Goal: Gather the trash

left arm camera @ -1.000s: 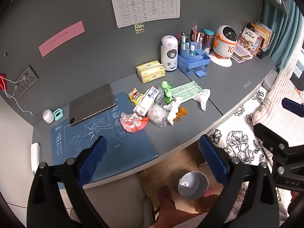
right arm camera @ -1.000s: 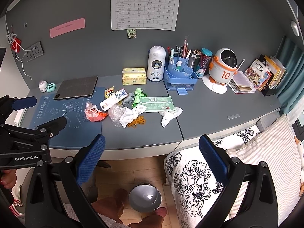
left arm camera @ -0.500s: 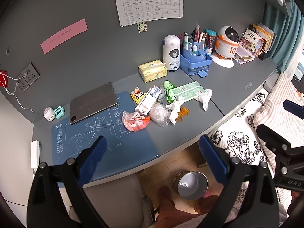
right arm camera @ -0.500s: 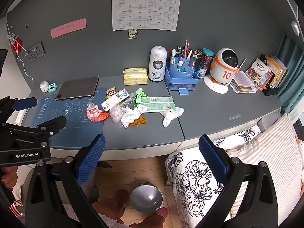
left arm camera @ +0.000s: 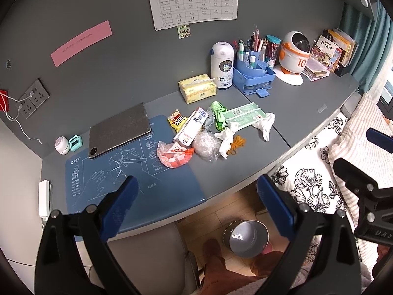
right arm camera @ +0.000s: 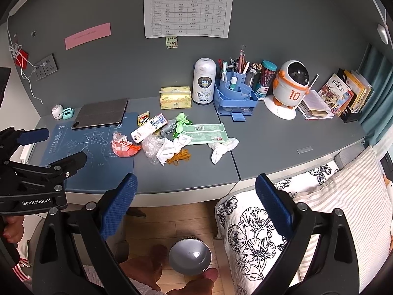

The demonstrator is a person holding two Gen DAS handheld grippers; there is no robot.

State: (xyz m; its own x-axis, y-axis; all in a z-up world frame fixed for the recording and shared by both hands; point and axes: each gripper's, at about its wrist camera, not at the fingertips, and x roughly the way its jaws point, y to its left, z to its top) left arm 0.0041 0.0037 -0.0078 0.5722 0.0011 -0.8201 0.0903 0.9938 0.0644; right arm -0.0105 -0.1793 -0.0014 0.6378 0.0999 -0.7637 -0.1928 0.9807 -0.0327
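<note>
Both grippers, left gripper point(left arm camera: 195, 199) and right gripper point(right arm camera: 196, 196), are spread wide, holding nothing, well back from the desk point(right arm camera: 282, 147). Trash pile point(right arm camera: 169, 140) sits mid-desk; bin point(right arm camera: 189, 255) on the floor below. Suggest starting with the near red-white bag point(left arm camera: 174, 154): come down steep, pinch a raised fold, avoid dragging neighbours.

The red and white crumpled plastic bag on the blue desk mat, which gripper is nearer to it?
Left. The left gripper hangs just in front of the red and white bag; the right gripper is farther right.
</note>
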